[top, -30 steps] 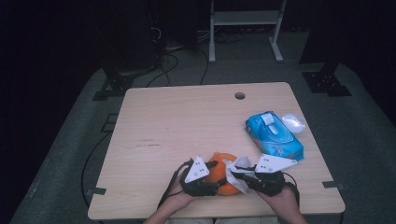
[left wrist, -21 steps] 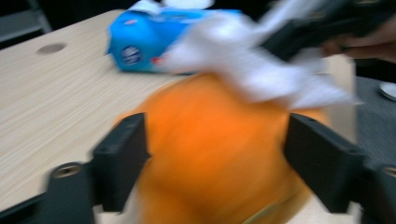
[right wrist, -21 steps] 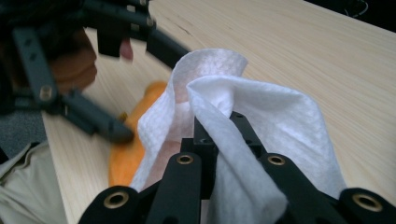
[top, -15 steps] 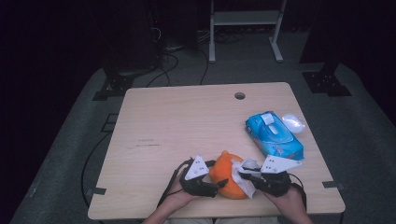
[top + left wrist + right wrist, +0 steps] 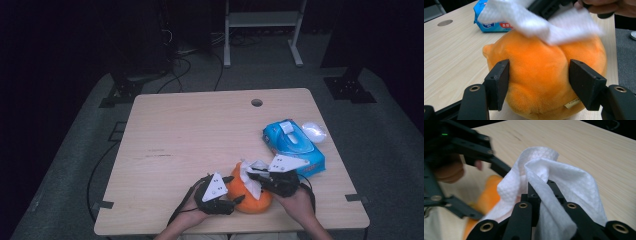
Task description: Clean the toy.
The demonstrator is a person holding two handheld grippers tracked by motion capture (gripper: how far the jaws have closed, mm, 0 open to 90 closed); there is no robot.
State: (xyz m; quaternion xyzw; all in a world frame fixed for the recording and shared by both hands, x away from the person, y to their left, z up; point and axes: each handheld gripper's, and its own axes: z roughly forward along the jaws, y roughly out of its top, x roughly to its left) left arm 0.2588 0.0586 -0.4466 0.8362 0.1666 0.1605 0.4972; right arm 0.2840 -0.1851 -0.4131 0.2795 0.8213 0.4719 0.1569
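Observation:
An orange plush toy (image 5: 254, 199) lies near the table's front edge. My left gripper (image 5: 235, 189) grips it from the left. Its jaws have just been closing, and the pads (image 5: 499, 82) press on both flanks of the plush toy (image 5: 536, 55). My right gripper (image 5: 253, 176) comes in from the right, shut on a crumpled white wipe (image 5: 248, 181). The wipe (image 5: 536, 22) lies blurred on top of the toy. In the right gripper view the wipe (image 5: 564, 182) drapes over the closed jaws of my right gripper (image 5: 539, 187), with the orange plush (image 5: 486, 195) below it.
A blue pack of wipes (image 5: 292, 147) lies just behind the right hand, with a white rounded object (image 5: 314, 131) beside it at the table's right edge. A cable hole (image 5: 256, 102) sits at the back. The tabletop (image 5: 190, 130) is light wood.
The right gripper has moved the wipe a little across the top of the toy. The toy has shifted slightly right. The left hand has stayed by it.

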